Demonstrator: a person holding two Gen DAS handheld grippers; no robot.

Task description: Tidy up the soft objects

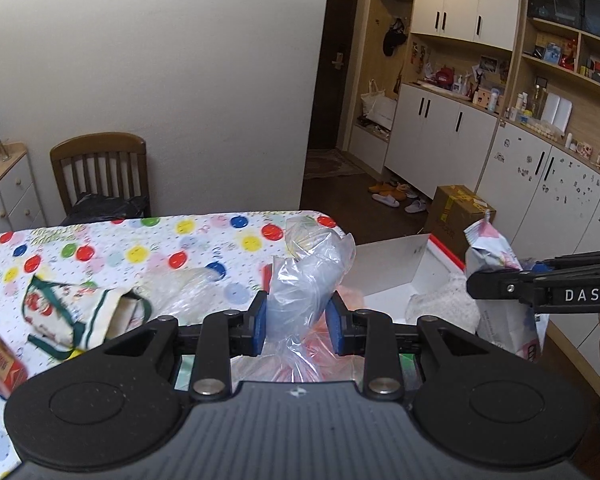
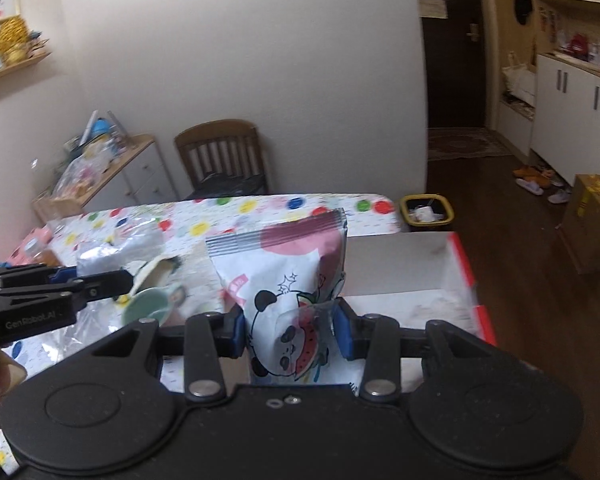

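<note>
My left gripper (image 1: pixel 296 322) is shut on a crumpled clear plastic bag (image 1: pixel 304 276) and holds it above the table's right end. My right gripper (image 2: pixel 289 330) is shut on a white and pink panda-print packet (image 2: pixel 288 280), held upright over the white box with a red rim (image 2: pixel 458 264). The packet also shows in the left wrist view (image 1: pixel 496 276), with the right gripper (image 1: pixel 500 280) at the right edge. The left gripper appears in the right wrist view (image 2: pixel 112 280) at the left. A green-trimmed printed cloth bag (image 1: pixel 76 316) lies on the table.
The table wears a dotted cloth (image 1: pixel 160 248). A red carton (image 1: pixel 0 364) sits at its left. A wooden chair (image 1: pixel 100 172) stands behind. A cardboard box (image 1: pixel 460 212) and a yellow-rimmed bin (image 2: pixel 426 210) are on the floor. White cabinets (image 1: pixel 540 184) line the right.
</note>
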